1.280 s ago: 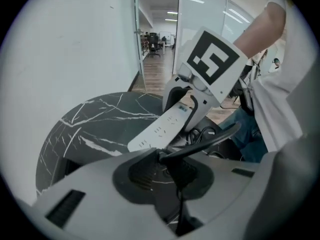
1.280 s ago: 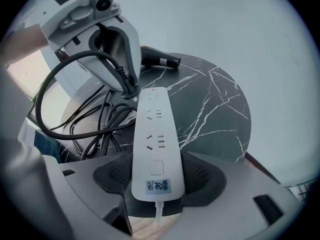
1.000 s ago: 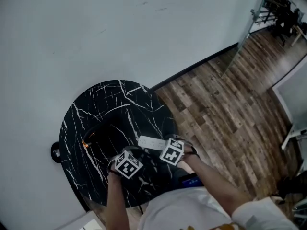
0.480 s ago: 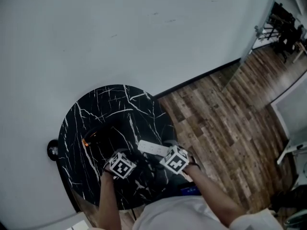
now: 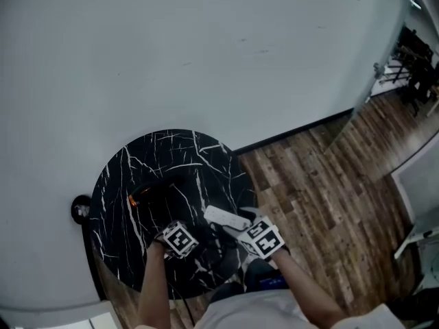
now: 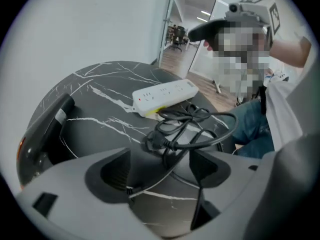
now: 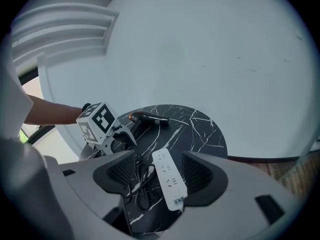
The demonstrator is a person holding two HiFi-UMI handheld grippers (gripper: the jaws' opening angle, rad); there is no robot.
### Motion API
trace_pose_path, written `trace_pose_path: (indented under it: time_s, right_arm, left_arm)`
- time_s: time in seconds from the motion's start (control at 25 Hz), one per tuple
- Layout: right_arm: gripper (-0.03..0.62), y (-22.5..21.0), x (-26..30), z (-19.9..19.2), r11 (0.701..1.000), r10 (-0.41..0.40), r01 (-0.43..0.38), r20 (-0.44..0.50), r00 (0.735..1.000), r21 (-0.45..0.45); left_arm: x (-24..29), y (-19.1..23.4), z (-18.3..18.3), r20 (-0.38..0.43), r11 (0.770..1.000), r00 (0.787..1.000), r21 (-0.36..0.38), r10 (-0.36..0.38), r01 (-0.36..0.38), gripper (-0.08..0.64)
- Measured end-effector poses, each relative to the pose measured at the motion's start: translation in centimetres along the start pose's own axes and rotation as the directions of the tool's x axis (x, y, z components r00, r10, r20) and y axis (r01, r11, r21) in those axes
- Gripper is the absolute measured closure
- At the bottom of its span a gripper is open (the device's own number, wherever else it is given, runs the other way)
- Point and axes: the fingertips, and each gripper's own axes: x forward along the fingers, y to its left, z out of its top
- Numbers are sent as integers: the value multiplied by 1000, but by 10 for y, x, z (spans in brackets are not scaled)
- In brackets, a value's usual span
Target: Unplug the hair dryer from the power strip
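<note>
While the jaws of the left gripper (image 6: 160, 168) have just been spreading, clasping nothing, the freed plug (image 6: 154, 144) lies just beyond them at frame centre, lengthwise across, near the power strip (image 6: 165, 96); the right gripper (image 7: 159, 173) hangs released, farther off.

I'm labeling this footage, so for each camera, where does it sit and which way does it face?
Head view: on the person's head, facing steeply down at the table; both forearms show.
Left gripper view: on the left gripper, facing low across the table; its jaws have just been opening, the plug loose beyond them; torso shows.
Right gripper view: on the right gripper, high, facing down at the table; jaws apart, empty; left forearm shows.
Shared: power strip and cord, in both gripper views.
</note>
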Motion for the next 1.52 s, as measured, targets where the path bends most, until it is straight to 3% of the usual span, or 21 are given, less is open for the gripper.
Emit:
trace_pose_path:
  time_s: [0.08, 0.2, 0.24, 0.32, 0.4, 0.48, 0.56, 0.64, 0.68, 0.76, 0.8, 0.84, 0.88, 0.96, 1.0, 1.12, 1.2, 1.32, 1.4, 1.48, 1.52]
  right_arm:
    - [319, 1, -3, -3, 1000, -1, 1, 8, 1000, -5]
    - [319, 3, -17, 0, 1000, 10, -10, 46, 999, 1]
    - [319, 6, -23, 1, 1000, 27, -27, 62, 998, 6]
    - [319, 15, -36, 5, 996, 90, -90, 97, 991, 0]
    - [319, 25, -49, 15, 990, 140, -139, 151, 979, -15]
    - [319, 30, -66, 34, 990, 138, -141, 256, 957, -7]
    - [319, 32, -91, 54, 994, 102, -111, 408, 907, -1]
    - [322, 36, -118, 71, 996, 88, -85, 509, 856, -30]
    - [353, 38, -130, 78, 997, 79, -64, 535, 841, -45]
    - [514, 41, -147, 86, 999, 37, -11, 567, 823, -50]
    - [588, 42, -151, 86, 999, 19, 9, 575, 818, -46]
    - [592, 44, -153, 84, 999, 11, 18, 578, 816, -46]
    - [592, 48, -153, 82, 998, 10, 23, 577, 816, -50]
    - [592, 54, -153, 78, 997, -5, 45, 569, 822, -57]
    - [592, 56, -153, 77, 996, -20, 65, 564, 825, -59]
    - [592, 64, -151, 69, 989, -54, 119, 516, 855, -92]
    - [594, 65, -153, 69, 986, -61, 127, 485, 872, -104]
    - [594, 55, -155, 73, 986, -69, 136, 509, 858, -96]
    - [594, 48, -153, 72, 984, -70, 148, 541, 838, -102]
    - [594, 51, -155, 72, 984, -64, 142, 536, 842, -106]
    - [594, 54, -157, 72, 985, -61, 135, 522, 851, -105]
  left_arm:
    - [-5, -1, -12, -26, 999, 999, -21, 24, -24, 210]
    - [-30, 2, -10, 118, 985, 987, -145, 113, -96, 210]
    - [-44, 6, -9, 182, 968, 968, -216, 172, -131, 210]
    - [-78, 12, -9, 303, 907, 902, -380, 307, -181, 210]
    - [-121, 14, -5, 409, 838, 802, -511, 435, -194, 210]
    - [-168, 13, 0, 507, 771, 663, -613, 551, -172, 212]
    - [-208, -2, 8, 604, 733, 510, -676, 613, -81, 212]
    - [-236, -24, 19, 647, 708, 384, -706, 659, -26, 212]
    - [-248, -32, 22, 631, 679, 331, -733, 701, -41, 217]
    - [-268, -49, 28, 577, 611, 248, -787, 778, -88, 273]
    - [-272, -58, 32, 570, 600, 228, -795, 790, -92, 334]
    - [-273, -68, 38, 580, 608, 223, -790, 784, -79, 421]
    - [-270, -76, 44, 598, 623, 227, -781, 769, -53, 563]
    - [-263, -86, 52, 619, 637, 235, -771, 749, -1, 563]
    - [-261, -89, 54, 621, 636, 228, -772, 750, 11, 563]
    - [-267, -93, 53, 608, 620, 177, -785, 774, -15, 563]
    - [-270, -95, 54, 599, 615, 169, -786, 783, -60, 563]
    - [-272, -101, 61, 619, 639, 177, -763, 765, -94, 563]
    - [-274, -105, 62, 634, 650, 162, -756, 756, -79, 563]
    - [-276, -106, 60, 639, 652, 147, -755, 755, -68, 563]
    - [-274, -105, 59, 637, 651, 153, -756, 756, -71, 563]
